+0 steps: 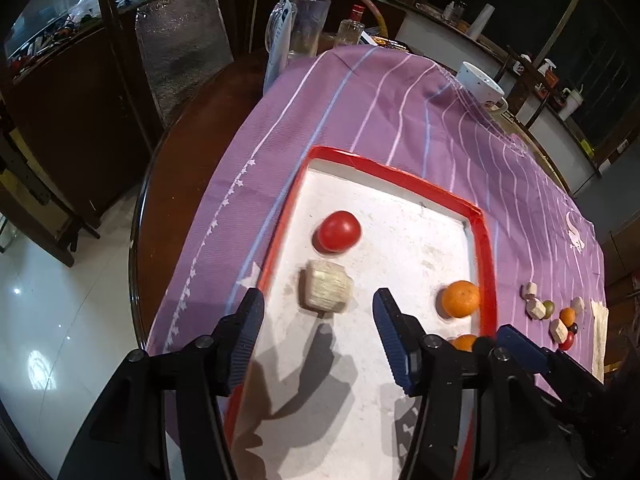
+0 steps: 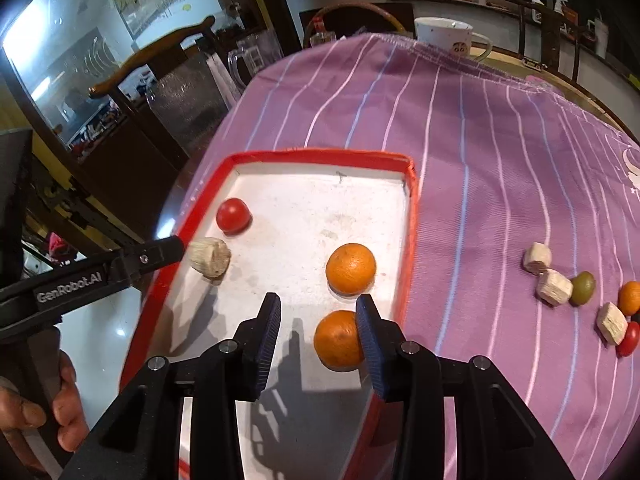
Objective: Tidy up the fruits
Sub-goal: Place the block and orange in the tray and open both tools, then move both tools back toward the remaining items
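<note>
A white tray with a red rim (image 1: 400,172) (image 2: 320,156) lies on the purple striped cloth. In it are a red tomato (image 1: 336,236) (image 2: 233,215), a pale ribbed chunk (image 1: 326,292) (image 2: 210,258) and two oranges. My left gripper (image 1: 318,312) hangs open just short of the chunk, with nothing between its fingers. My right gripper (image 2: 318,314) is open over the tray's near right part. The near orange (image 2: 334,340) (image 1: 464,342) sits by its right finger, well apart from the left one. The far orange (image 2: 351,268) (image 1: 460,298) lies just beyond the tips.
Loose on the cloth to the right are pale chunks (image 2: 554,286), a green fruit (image 2: 582,288), a small orange (image 2: 630,298) and a red cherry tomato (image 2: 628,338). A white mug (image 2: 442,34), a glass pitcher (image 1: 306,26) and a bottle (image 1: 352,26) stand at the far edge. A wooden chair is at the left.
</note>
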{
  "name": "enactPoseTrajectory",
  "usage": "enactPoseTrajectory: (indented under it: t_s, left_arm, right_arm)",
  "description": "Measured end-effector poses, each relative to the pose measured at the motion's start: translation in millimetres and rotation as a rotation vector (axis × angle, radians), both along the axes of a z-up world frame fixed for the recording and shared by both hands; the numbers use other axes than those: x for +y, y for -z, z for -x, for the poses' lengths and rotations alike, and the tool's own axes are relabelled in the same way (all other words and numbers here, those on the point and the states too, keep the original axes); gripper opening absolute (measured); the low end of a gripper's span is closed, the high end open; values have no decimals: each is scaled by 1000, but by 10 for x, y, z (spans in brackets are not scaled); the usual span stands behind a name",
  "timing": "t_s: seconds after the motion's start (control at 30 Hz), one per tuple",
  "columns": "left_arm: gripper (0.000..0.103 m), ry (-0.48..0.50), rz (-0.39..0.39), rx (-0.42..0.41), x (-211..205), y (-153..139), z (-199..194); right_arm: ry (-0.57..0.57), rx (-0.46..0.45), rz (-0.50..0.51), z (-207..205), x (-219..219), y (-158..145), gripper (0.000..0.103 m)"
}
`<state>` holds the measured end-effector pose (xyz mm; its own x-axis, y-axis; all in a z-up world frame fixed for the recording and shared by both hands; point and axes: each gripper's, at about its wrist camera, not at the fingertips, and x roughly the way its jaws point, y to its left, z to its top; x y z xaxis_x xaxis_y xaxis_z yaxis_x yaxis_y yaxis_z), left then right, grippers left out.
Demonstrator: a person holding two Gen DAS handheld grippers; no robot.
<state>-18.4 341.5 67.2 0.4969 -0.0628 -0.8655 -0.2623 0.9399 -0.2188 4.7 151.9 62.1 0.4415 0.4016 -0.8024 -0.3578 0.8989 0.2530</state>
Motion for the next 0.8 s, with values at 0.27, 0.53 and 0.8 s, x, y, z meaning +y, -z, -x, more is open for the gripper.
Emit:
enactPoseTrajectory:
  t_s: [0.27, 0.53, 0.8]
  left_arm:
    - [56, 56, -24, -20, -460, -163, 130]
    - [56, 131, -30, -20, -1114, -238, 230]
    - [56, 217, -44, -44, -1796, -367, 301]
  right_arm:
    - [101, -3, -55, 191, -618, -150, 44]
    - [243, 23, -80, 342, -1492, -131, 44]
    - [346, 28, -92, 456, -2257, -147, 44]
